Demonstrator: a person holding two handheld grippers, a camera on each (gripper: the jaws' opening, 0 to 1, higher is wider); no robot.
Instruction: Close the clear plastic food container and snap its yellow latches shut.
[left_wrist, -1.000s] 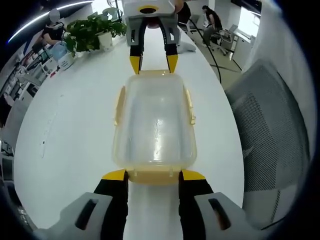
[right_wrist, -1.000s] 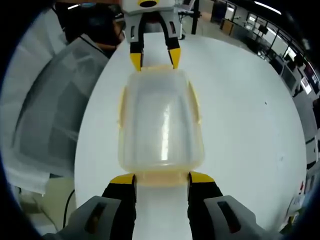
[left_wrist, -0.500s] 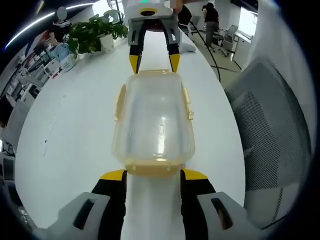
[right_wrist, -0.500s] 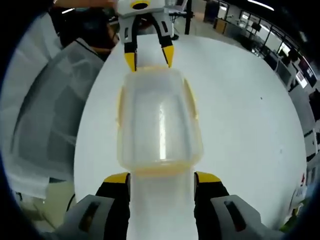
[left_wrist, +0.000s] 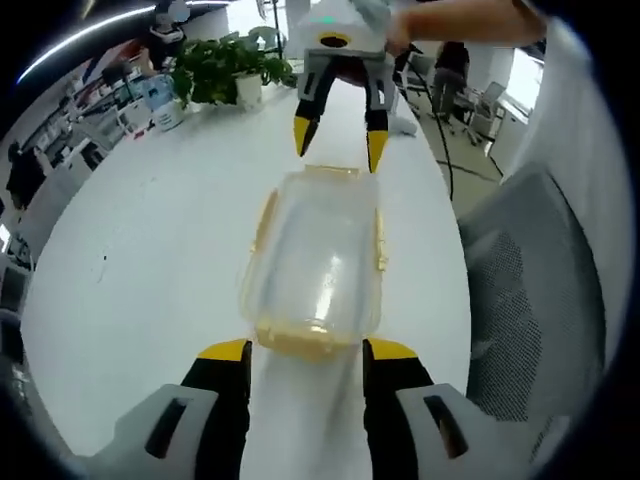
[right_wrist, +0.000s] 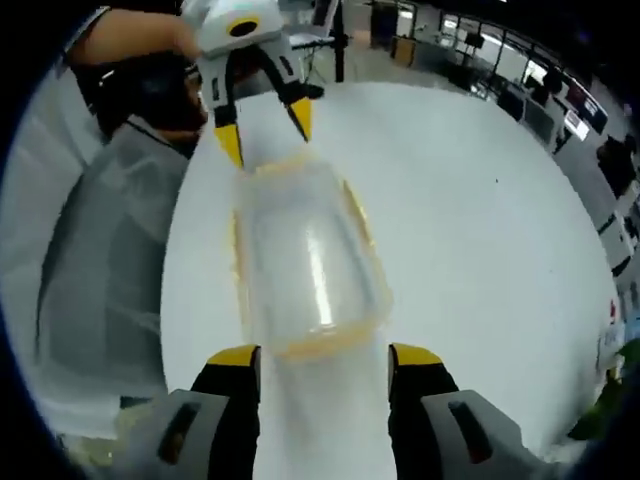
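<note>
A clear plastic container (left_wrist: 315, 260) with its lid on lies lengthwise on the white table (left_wrist: 130, 260). Yellow latches (left_wrist: 265, 215) run along its sides and ends; I cannot tell whether they are snapped down. My left gripper (left_wrist: 307, 352) stands open just short of the near end. My right gripper (left_wrist: 338, 148), held by a hand, hovers open over the far end. In the right gripper view the container (right_wrist: 305, 260) lies between my open right gripper (right_wrist: 325, 356) and the open left gripper (right_wrist: 265, 138). Neither gripper touches it.
A grey mesh office chair (left_wrist: 530, 300) stands against the table's edge beside the container, also the chair (right_wrist: 100, 260) in the right gripper view. A potted plant (left_wrist: 225, 65) and small items sit at the table's far end. The table (right_wrist: 480, 220) is bare on the other side.
Both grippers have drawn back and up from the container's ends, still open. Both views have tilted. The container has stayed in place.
</note>
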